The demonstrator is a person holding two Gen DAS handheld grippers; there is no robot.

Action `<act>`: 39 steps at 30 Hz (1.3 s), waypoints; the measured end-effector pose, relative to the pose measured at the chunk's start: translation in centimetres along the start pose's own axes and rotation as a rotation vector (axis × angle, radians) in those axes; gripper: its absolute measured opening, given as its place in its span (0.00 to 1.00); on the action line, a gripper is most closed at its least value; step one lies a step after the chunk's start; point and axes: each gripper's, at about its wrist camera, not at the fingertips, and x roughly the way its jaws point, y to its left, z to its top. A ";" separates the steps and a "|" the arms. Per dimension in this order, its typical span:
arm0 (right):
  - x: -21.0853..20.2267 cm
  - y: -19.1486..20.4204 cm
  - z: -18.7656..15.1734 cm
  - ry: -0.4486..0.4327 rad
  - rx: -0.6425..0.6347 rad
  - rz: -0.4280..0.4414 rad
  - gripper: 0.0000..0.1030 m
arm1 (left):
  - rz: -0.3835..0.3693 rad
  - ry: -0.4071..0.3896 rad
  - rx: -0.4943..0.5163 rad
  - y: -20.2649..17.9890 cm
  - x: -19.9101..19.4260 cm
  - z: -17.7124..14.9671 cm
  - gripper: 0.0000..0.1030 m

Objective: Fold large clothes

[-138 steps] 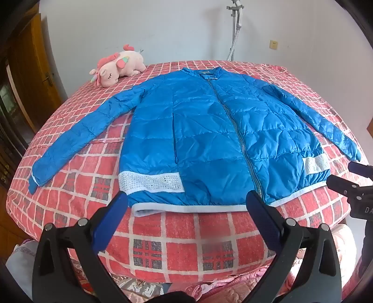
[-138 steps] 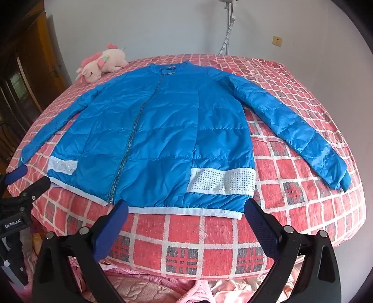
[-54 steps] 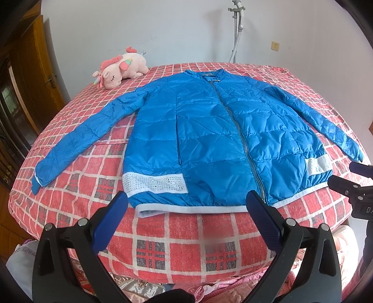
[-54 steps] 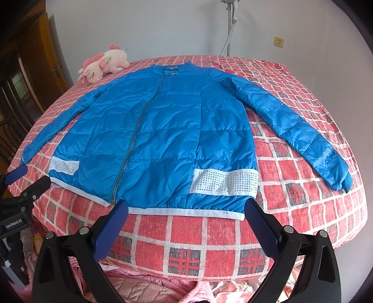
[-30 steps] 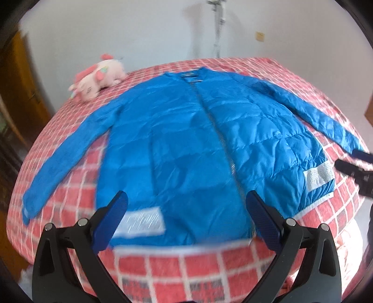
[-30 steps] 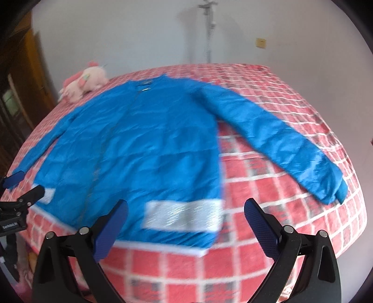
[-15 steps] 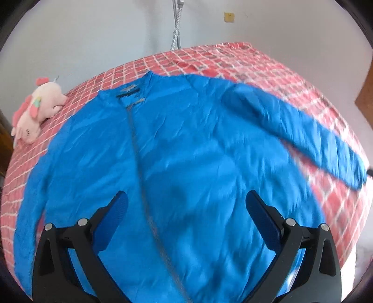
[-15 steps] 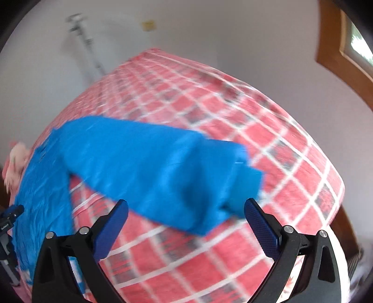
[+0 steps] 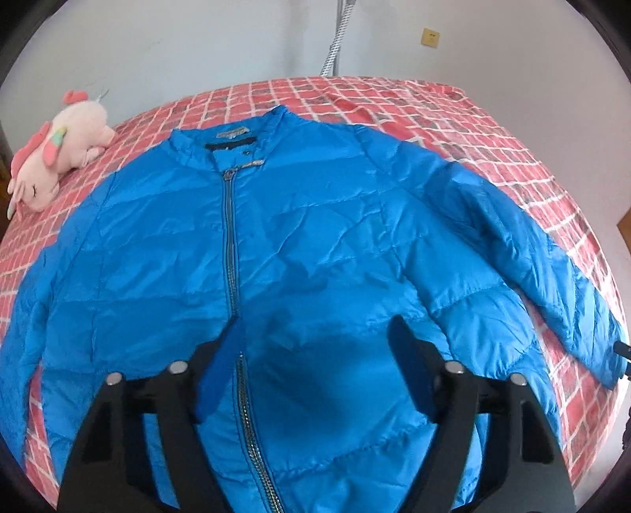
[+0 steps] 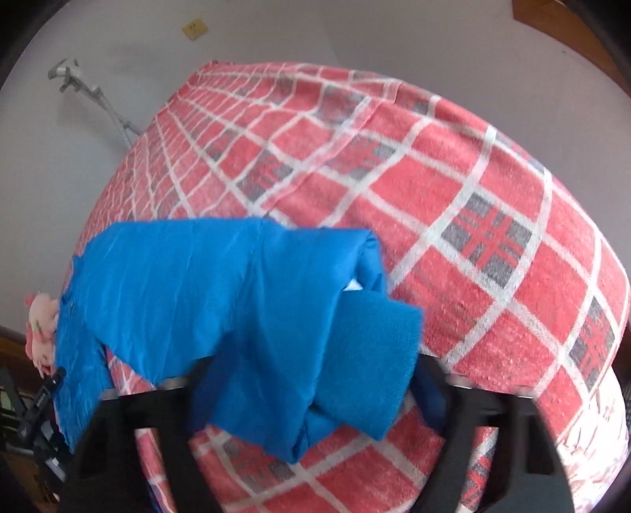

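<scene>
A large blue padded jacket lies flat, front up and zipped, on the bed. My left gripper is open and hovers low over the jacket's chest, right of the zipper. The right sleeve stretches to the bed's right side. In the right wrist view the sleeve end and cuff lie between the jaws of my right gripper, which stand wide apart. The fabric hides both its fingertips.
The bed has a red checked cover. A pink plush toy lies at the back left. A metal stand stands against the white wall behind the bed. A wall socket is at the upper right.
Both grippers moved from the bed's foot toward the jacket: the left now hovers over the chest, the right swung to the right sleeve cuff, which now sits between its jaws.
</scene>
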 end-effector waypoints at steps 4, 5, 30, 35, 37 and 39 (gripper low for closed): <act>-0.3 1.1 0.8 0.001 0.009 0.123 0.29 | -0.004 -0.011 -0.004 0.3 0.0 0.0 0.60; -1.1 2.1 1.0 -0.025 -0.010 0.162 0.28 | 0.001 -0.015 -0.003 0.4 -0.1 0.1 0.59; 8.7 40.8 -4.7 0.144 -0.680 0.327 0.35 | 0.016 -0.078 -0.109 10.8 -3.0 2.5 0.38; 8.6 41.9 -5.8 0.254 -0.700 0.518 0.41 | -0.069 -0.065 -0.107 10.9 -2.5 2.8 0.57; 6.5 40.8 -5.2 0.186 -0.711 0.521 0.44 | -0.115 -0.053 -0.100 10.6 -2.3 2.8 0.62; 5.0 39.2 -4.4 0.106 -0.701 0.481 0.44 | -0.172 -0.038 -0.085 9.5 -2.0 3.1 0.64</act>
